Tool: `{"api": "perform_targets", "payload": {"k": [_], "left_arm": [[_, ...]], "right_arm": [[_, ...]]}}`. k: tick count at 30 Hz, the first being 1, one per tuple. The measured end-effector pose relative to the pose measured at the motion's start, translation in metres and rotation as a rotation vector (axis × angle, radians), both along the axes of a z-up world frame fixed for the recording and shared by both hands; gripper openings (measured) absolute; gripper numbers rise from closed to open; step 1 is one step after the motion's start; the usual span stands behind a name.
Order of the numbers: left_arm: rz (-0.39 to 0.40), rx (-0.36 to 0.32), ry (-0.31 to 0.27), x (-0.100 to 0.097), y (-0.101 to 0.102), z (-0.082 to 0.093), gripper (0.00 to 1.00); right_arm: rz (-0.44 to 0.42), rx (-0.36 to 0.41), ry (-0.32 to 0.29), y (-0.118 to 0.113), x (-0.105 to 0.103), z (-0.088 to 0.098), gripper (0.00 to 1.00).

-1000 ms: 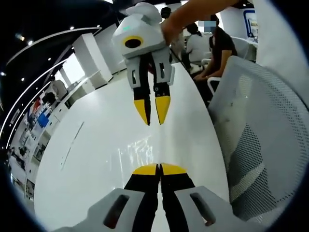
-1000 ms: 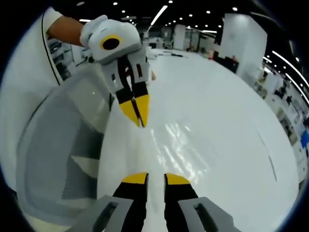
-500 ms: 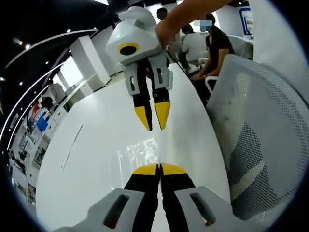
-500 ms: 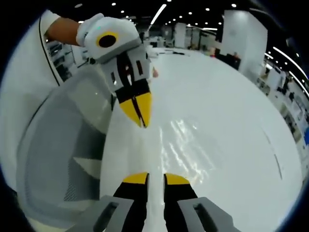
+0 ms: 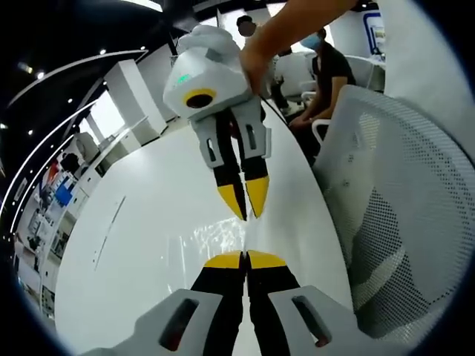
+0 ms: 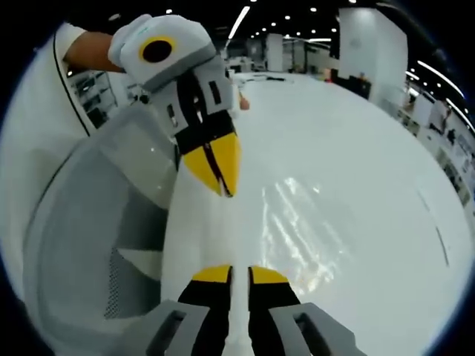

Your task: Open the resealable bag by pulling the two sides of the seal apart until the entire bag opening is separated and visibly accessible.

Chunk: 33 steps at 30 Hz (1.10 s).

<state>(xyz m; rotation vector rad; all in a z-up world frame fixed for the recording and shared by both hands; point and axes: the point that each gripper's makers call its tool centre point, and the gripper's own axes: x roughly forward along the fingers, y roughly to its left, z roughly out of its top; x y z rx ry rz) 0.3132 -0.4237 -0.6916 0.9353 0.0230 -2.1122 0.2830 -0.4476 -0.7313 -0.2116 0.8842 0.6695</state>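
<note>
The resealable bag (image 5: 214, 236) is clear film and shows only as wavy glints over the white table (image 5: 141, 245). The film runs right up to my left gripper (image 5: 245, 259), whose yellow-tipped jaws are pressed together on its edge. My right gripper (image 5: 248, 213) comes down from above with a hand on it. Its tips point at the left one's tips, a short way off. In the right gripper view the bag (image 6: 300, 226) glints to the right of the left gripper (image 6: 224, 187). My right gripper (image 6: 240, 275) keeps a narrow gap between its jaws.
A white mesh chair back (image 5: 401, 222) stands close along the table's edge and also shows as the chair (image 6: 96, 245). People (image 5: 326, 70) sit at the far end of the table. A thin dark line (image 5: 107, 233) marks the tabletop.
The two grippers have drawn closer, tip to tip. The right gripper's jaws have narrowed. The left gripper has stayed shut.
</note>
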Motion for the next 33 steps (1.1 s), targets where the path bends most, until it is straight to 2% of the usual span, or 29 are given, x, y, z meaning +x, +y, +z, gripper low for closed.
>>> {"api": "perform_targets", "payload": {"k": [9, 14, 18, 28, 33], "left_arm": [[0.024, 0.022, 0.014, 0.005, 0.004, -0.004, 0.00], [0.047, 0.007, 0.006, 0.008, 0.001, -0.001, 0.18], [0.052, -0.002, -0.003, 0.009, -0.001, 0.003, 0.24], [-0.005, -0.020, -0.026, -0.007, -0.006, 0.012, 0.23], [-0.035, -0.004, -0.072, -0.010, -0.004, 0.006, 0.20]], "right_arm": [[-0.027, 0.008, 0.029, 0.004, -0.001, -0.004, 0.00], [-0.039, -0.001, 0.051, 0.004, -0.001, -0.005, 0.00], [-0.046, -0.019, 0.060, 0.004, 0.001, -0.005, 0.00], [-0.069, -0.051, 0.077, 0.004, 0.013, -0.002, 0.00], [-0.067, -0.063, 0.074, 0.006, 0.019, 0.002, 0.00]]}}
